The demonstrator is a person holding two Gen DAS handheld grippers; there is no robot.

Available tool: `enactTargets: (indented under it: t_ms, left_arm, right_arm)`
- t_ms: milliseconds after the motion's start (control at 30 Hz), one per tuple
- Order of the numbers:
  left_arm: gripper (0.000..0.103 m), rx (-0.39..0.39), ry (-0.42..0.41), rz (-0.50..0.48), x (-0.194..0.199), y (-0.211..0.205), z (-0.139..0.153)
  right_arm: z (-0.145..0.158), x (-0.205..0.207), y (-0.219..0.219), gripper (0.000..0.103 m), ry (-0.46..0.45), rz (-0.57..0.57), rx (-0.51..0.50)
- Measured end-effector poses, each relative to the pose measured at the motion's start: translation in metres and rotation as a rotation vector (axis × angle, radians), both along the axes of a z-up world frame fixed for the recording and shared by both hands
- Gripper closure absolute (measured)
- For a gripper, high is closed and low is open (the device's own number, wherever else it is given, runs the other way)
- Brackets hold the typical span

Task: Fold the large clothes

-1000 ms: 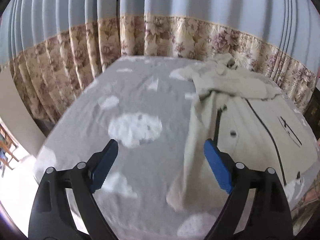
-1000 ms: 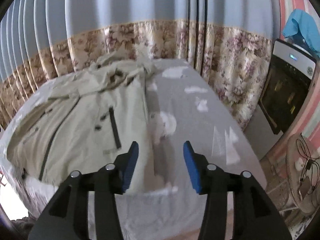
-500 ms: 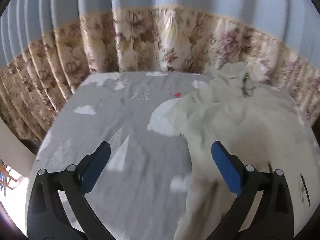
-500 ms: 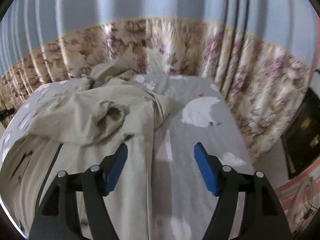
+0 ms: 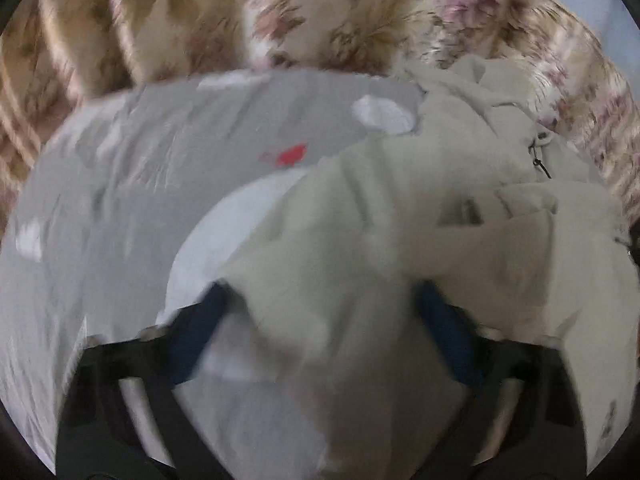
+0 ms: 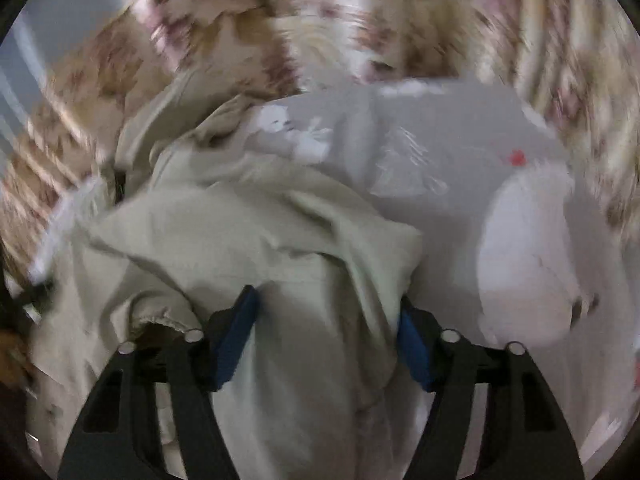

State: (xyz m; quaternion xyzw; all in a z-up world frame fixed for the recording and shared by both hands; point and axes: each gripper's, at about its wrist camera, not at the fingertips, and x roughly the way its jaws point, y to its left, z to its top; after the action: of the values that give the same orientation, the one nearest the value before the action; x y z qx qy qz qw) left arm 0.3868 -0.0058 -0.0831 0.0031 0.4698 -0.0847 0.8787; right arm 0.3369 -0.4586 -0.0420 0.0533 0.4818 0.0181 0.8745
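Nearest, the left gripper (image 5: 320,336) has its blue-padded jaws closing around a bunched fold of the pale beige cloth jacket (image 5: 400,208); fabric sits between them, though blur hides whether the pads press yet. The right gripper (image 6: 326,340) is likewise closing, with a raised ridge of the same jacket between its jaws. The jacket lies crumpled on the grey cloud-print bedsheet (image 5: 140,168), its collar and zipper end farther off towards the floral curtain (image 5: 320,12). It looks soft, limp and fairly bulky, likely to sag and slip, so firm bites on seams or thick shoulder folds should hold best.
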Motion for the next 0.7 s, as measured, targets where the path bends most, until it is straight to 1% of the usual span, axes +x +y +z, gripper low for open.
enactTargets:
  t_ms: [33,67,100,167,267,300,333,367,400,433,467,500,533,567,600,633,667,700]
  left_arm:
    - [0.057,-0.004,-0.017,-0.014,0.001,-0.004,0.003]
    - [0.084,-0.032,-0.018,-0.025,0.002,-0.005,0.006]
    - [0.092,-0.041,-0.026,-0.025,0.003,-0.007,0.010]
    - [0.094,0.000,-0.097,-0.023,-0.001,-0.010,0.024]
    - [0.094,0.007,-0.192,0.003,-0.007,-0.002,0.055]
    - [0.096,0.040,-0.242,0.023,-0.013,0.001,0.069]
    - [0.097,0.065,-0.263,0.039,-0.014,0.003,0.074]
    - [0.097,0.096,-0.277,0.057,-0.013,0.005,0.076]
    - [0.097,0.119,-0.270,0.083,-0.008,0.010,0.072]
    - [0.097,0.133,-0.235,0.096,0.000,0.013,0.061]
    - [0.096,0.137,-0.186,0.096,0.007,0.016,0.048]
    - [0.092,0.127,-0.148,0.096,0.012,0.018,0.034]
    - [0.082,0.105,-0.151,0.092,0.013,0.017,0.027]
    - [0.069,0.102,-0.157,0.082,0.010,0.018,0.023]
    - [0.033,0.102,-0.156,0.061,0.009,0.015,0.021]
    - [0.016,0.099,-0.168,0.048,0.008,0.014,0.022]
    - [0.014,0.104,-0.195,0.055,0.006,0.014,0.024]
    - [0.013,0.120,-0.219,0.060,0.006,0.014,0.029]
  right_arm:
    - [0.002,0.001,0.005,0.079,-0.008,0.026,-0.009]
    - [0.006,0.001,0.009,0.087,-0.023,0.048,0.013]
    - [0.011,0.000,0.010,0.089,-0.038,0.054,0.012]
    - [0.027,-0.004,0.014,0.090,-0.094,0.073,-0.004]
    - [0.065,-0.024,0.022,0.091,-0.227,0.090,-0.071]
    - [0.080,-0.034,0.027,0.091,-0.288,0.094,-0.118]
    - [0.087,-0.039,0.028,0.091,-0.313,0.095,-0.137]
    - [0.088,-0.041,0.028,0.091,-0.324,0.091,-0.154]
    - [0.084,-0.039,0.026,0.091,-0.318,0.082,-0.179]
    - [0.074,-0.033,0.022,0.091,-0.292,0.073,-0.198]
    - [0.060,-0.022,0.016,0.090,-0.244,0.060,-0.193]
    - [0.040,-0.012,0.008,0.089,-0.165,0.046,-0.171]
    - [0.027,-0.008,0.002,0.082,-0.128,0.041,-0.163]
    - [0.015,-0.005,0.002,0.067,-0.101,0.046,-0.171]
    - [0.005,-0.004,0.002,0.060,-0.078,0.067,-0.174]
    - [0.003,-0.004,0.003,0.049,-0.080,0.072,-0.173]
    - [0.004,-0.004,0.002,0.041,-0.085,0.064,-0.172]
    - [0.010,-0.004,-0.002,0.037,-0.084,0.050,-0.156]
